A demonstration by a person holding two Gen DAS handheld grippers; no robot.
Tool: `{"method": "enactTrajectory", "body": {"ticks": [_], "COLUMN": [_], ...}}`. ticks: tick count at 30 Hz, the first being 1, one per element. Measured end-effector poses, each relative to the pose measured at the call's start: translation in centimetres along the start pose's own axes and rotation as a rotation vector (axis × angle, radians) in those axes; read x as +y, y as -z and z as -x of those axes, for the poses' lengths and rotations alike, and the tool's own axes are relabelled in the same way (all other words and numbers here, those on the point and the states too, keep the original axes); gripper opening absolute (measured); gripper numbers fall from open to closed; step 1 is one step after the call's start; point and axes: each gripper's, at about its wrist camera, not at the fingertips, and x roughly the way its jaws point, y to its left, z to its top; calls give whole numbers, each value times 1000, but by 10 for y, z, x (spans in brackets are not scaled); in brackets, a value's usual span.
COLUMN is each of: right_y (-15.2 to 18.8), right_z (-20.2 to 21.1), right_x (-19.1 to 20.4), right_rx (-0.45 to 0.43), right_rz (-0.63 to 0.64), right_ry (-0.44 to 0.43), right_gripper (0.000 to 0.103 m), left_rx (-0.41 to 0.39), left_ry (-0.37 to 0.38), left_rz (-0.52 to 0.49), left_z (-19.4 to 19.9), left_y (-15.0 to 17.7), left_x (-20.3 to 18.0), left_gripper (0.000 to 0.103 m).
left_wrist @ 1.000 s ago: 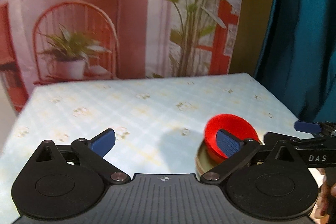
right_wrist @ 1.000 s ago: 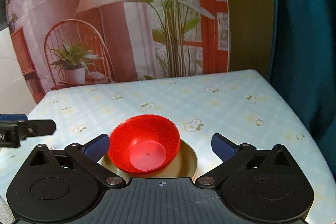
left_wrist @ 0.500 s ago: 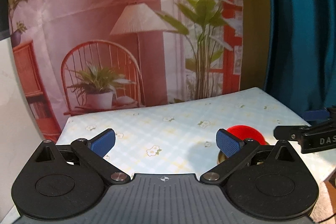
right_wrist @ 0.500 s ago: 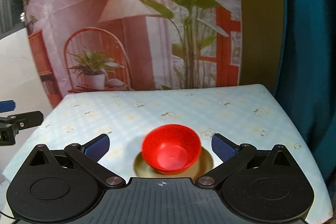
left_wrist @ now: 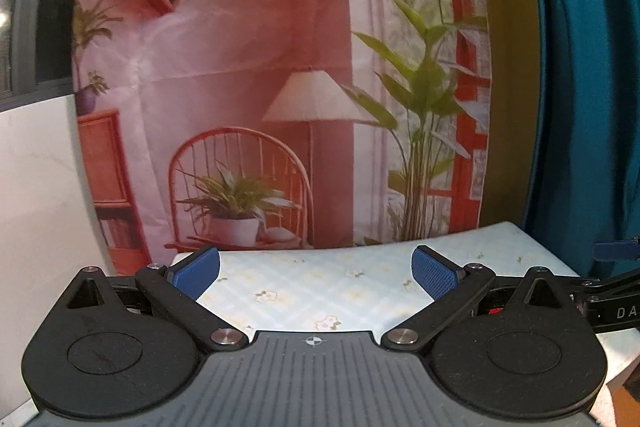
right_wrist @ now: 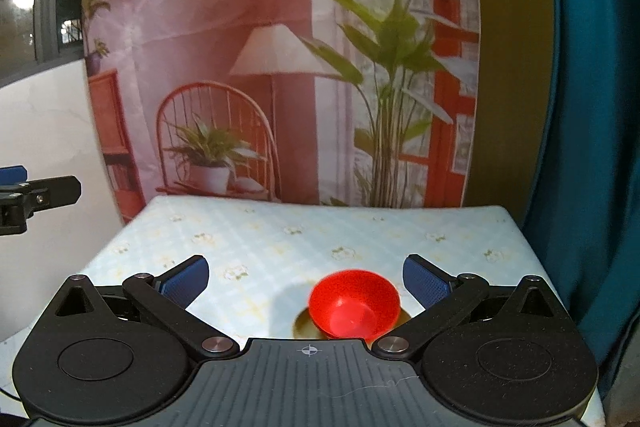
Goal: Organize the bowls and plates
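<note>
A red bowl (right_wrist: 354, 303) sits on an olive-gold plate (right_wrist: 303, 323) on the table near its front edge, seen in the right wrist view. My right gripper (right_wrist: 306, 277) is open and empty, pulled back above and in front of the bowl. My left gripper (left_wrist: 316, 269) is open and empty, held high off the table's left front. In the left wrist view only a red sliver of the bowl (left_wrist: 495, 311) shows behind the right finger. The right gripper's finger (left_wrist: 612, 250) shows at that view's right edge.
The table (right_wrist: 280, 239) has a pale blue floral cloth. A printed backdrop (right_wrist: 260, 67) hangs behind it, a teal curtain (right_wrist: 592, 107) stands at the right, and a white wall (left_wrist: 40, 187) at the left. The left gripper's finger (right_wrist: 40, 193) shows at the left edge.
Both grippers have drawn back and risen away from the table. The bowl and plate now look smaller and stay where they were.
</note>
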Motion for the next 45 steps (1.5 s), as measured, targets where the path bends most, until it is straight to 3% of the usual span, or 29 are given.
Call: {"method": "enactTrajectory", "body": {"ticks": [17, 45], "right_y": [-12, -12], "right_z": [14, 19], "right_x": [4, 1], "right_rx": [-58, -85], "right_rz": [-3, -22], "right_ry": [42, 95], "right_gripper": [103, 103], "left_rx": [17, 29], "left_ry": [-26, 6], "left_rz": [41, 49], "left_z": [5, 1], "left_y": [3, 8], "left_x": [2, 12], "left_gripper": [103, 103]}}
